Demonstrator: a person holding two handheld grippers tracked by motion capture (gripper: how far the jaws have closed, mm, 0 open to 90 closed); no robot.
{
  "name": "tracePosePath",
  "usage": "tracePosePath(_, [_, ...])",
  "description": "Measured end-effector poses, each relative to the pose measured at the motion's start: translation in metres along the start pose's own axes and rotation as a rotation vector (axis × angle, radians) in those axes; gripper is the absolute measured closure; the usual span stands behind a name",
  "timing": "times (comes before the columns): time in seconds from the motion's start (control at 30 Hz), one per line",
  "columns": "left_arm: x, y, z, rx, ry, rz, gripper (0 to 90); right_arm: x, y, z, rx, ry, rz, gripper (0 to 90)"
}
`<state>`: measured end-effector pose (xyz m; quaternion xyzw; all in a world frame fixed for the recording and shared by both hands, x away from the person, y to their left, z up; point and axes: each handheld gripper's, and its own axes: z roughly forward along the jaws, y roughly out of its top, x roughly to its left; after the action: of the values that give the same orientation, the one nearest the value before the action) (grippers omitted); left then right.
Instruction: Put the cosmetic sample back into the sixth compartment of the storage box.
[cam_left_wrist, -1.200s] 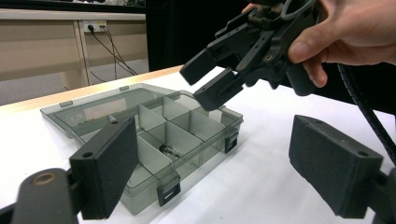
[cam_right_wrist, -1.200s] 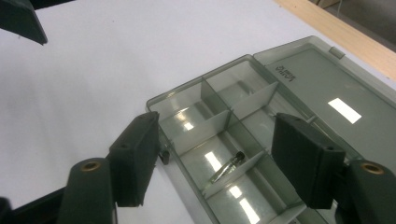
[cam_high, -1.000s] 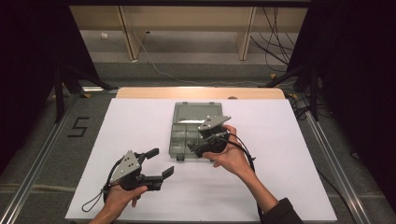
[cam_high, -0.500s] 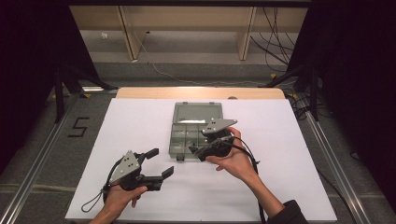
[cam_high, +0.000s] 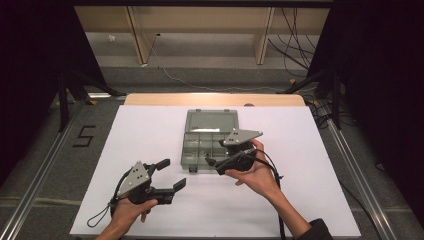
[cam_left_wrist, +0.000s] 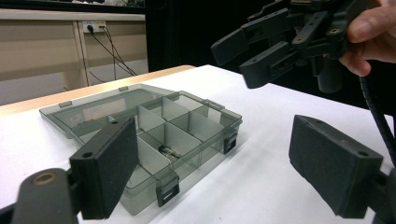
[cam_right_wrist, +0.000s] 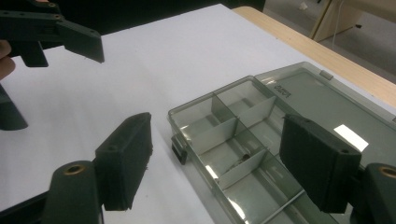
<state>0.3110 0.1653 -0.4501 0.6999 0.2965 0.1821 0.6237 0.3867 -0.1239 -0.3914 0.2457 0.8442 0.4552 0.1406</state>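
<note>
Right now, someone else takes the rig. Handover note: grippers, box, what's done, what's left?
Left gripper: open, holds nothing, low over the white table short of the box.
Right gripper: jaws have just been opening, nothing between them, hovering at the near right corner of the organizer box.
Box: mid-table, lid folded flat open at the back. A small dark item lies in one compartment; can't identify it.
Done: lid is open.
Left: unclear; probably handling that item or closing the lid.

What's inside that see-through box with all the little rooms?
The open box has grey dividers. One small dark thing lies in a middle compartment; what it is, I can't tell. The other compartments look empty, though the right tool covers part of them.
</note>
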Motion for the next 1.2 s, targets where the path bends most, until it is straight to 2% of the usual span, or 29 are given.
tracePosePath(0.77, [0.001,0.001,0.000,-0.011,-0.008,0.002,15.6,0.000,-0.026,-0.029,-0.114,-0.011,0.033,24.8])
tracePosePath(0.93, [0.000,0.001,-0.002,0.001,0.010,0.031,15.6,-0.001,-0.034,-0.037,-0.150,-0.024,0.046,23.3])
tracePosePath(1.07, [0.000,0.001,-0.003,-0.004,0.014,0.026,15.6,0.000,-0.038,-0.040,-0.156,-0.015,0.051,22.5])
tracePosePath(1.1, [0.001,0.001,-0.003,-0.004,0.013,0.026,15.6,0.000,-0.040,-0.041,-0.168,-0.034,0.047,21.8])
tracePosePath(1.2, [0.001,0.001,-0.004,-0.002,0.014,0.023,15.6,-0.001,-0.041,-0.043,-0.173,-0.039,0.044,21.8])
